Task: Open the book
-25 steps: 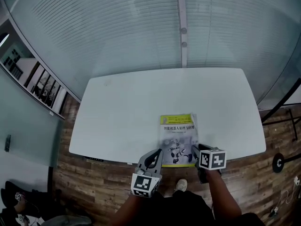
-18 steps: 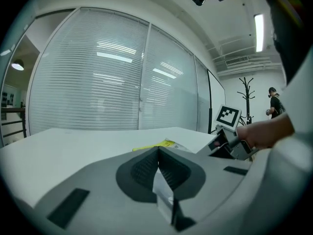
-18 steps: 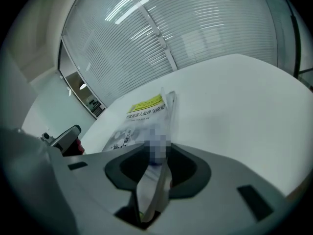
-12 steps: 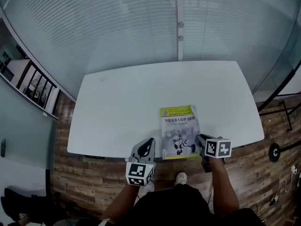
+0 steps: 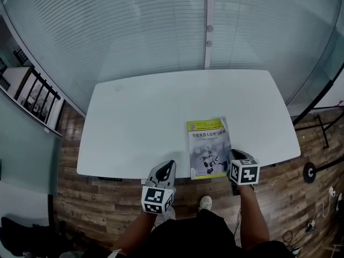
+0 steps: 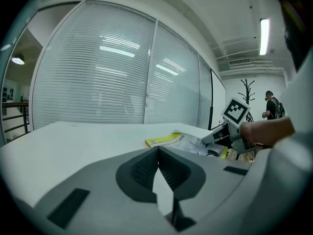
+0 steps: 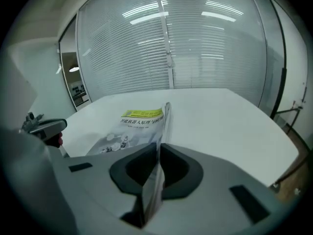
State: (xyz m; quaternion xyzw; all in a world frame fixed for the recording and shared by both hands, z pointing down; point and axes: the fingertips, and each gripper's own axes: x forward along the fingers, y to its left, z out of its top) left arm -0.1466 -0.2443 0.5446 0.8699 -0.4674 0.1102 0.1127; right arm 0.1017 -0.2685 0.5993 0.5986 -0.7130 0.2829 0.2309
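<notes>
White laminate table (image 5: 145, 117) filled most of my head view, with a slatted glass wall (image 5: 161, 31) behind it and a wooden floor (image 5: 102, 208) under its near edge. The book (image 5: 209, 147) lay flat on the right half of the table, close to the near edge, its yellow band pointing away from me and the grey printed front cover (image 7: 134, 129) facing up.

My right gripper (image 5: 232, 156) was at the book's near right corner. Its jaws had just been closing, and in the right gripper view they were clamped on a thin sheaf that stood on edge between the pads. That sheaf was the right edge of the cover, lifted off the block of pages below, though I could not tell how many leaves came up with it. From there the cover curved back down to the far end of the book, which lay on the table.

My left gripper (image 5: 167, 166) was at the table's near edge, left of the book and apart from it. In the left gripper view its jaws were pressed together with nothing in them, tips level with the tabletop. That view also showed the book and my right gripper off to the right, a coat stand (image 6: 247, 89) behind them and a person (image 6: 270, 106) standing far back
</notes>
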